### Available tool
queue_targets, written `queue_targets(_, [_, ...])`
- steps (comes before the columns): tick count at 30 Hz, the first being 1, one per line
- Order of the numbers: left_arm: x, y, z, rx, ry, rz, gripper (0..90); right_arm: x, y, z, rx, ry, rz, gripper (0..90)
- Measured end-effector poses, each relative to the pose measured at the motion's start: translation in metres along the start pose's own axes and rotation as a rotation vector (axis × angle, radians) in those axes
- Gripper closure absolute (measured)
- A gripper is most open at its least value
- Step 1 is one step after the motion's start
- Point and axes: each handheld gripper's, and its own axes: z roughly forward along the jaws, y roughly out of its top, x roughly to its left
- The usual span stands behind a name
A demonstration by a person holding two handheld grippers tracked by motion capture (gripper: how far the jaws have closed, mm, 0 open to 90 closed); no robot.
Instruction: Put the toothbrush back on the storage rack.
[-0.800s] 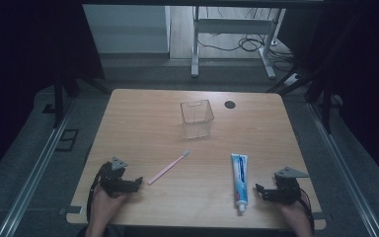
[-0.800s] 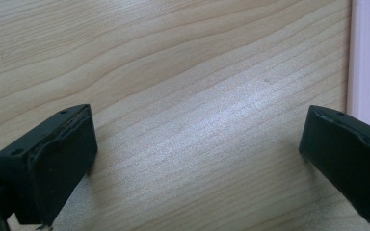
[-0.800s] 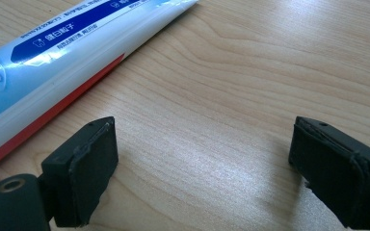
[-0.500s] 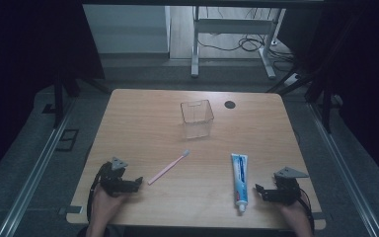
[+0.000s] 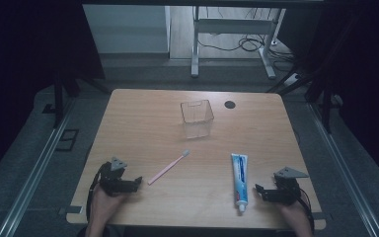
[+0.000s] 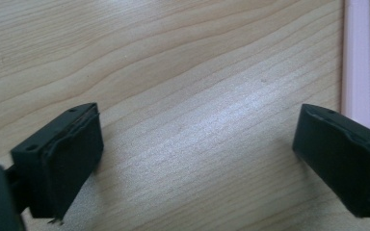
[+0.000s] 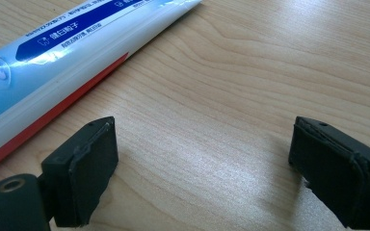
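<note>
Nothing has moved: both gaping matte-black grippers, left and right, flank slim pink toothbrush and glossy toothpaste tube.

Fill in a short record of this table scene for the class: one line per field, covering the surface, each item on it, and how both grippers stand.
Surface: wooden table
Container: clear plastic cup, upright, far centre
Toothbrush: pink toothbrush, lying flat, near the left gripper
Toothpaste: blue and white toothpaste tube, lying flat, cap toward the person, beside the right gripper
Left gripper: jaws open, holding nothing, low over the wood
Right gripper: jaws open, holding nothing, low over the wood
</note>
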Motion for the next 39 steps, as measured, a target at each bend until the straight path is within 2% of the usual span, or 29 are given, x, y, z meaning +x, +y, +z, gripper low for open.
queue_targets(4, [-0.001,0.002,-0.002,0.003,-0.011,0.013,12.4,0.0,0.0,0.0,0.0,0.0,0.0,9.7])
queue_targets(11, [-0.003,0.004,-0.003,0.013,-0.028,0.023,17.6,0.0,0.0,0.0,0.0,0.001,-0.002,9.8])
queue_targets(17, [-0.004,0.007,-0.007,-0.006,-0.044,0.024,23.7,0.0,0.0,0.0,-0.001,0.002,-0.004,9.9])
queue_targets(23, [-0.006,0.013,-0.012,-0.025,-0.08,0.028,33.0,0.0,0.0,0.0,-0.001,0.0,-0.003,10.0])
queue_targets(24, [-0.007,0.015,-0.013,-0.026,-0.098,0.034,37.6,0.001,0.0,0.0,-0.001,0.001,-0.003,10.0])
queue_targets(31, [-0.011,0.025,-0.013,-0.003,-0.145,0.07,45.1,0.0,0.0,0.0,-0.001,0.001,-0.004,10.1])
queue_targets(39, [-0.015,0.038,-0.012,0.033,-0.173,0.111,54.1,0.001,0.0,0.0,0.0,0.001,-0.002,10.1])
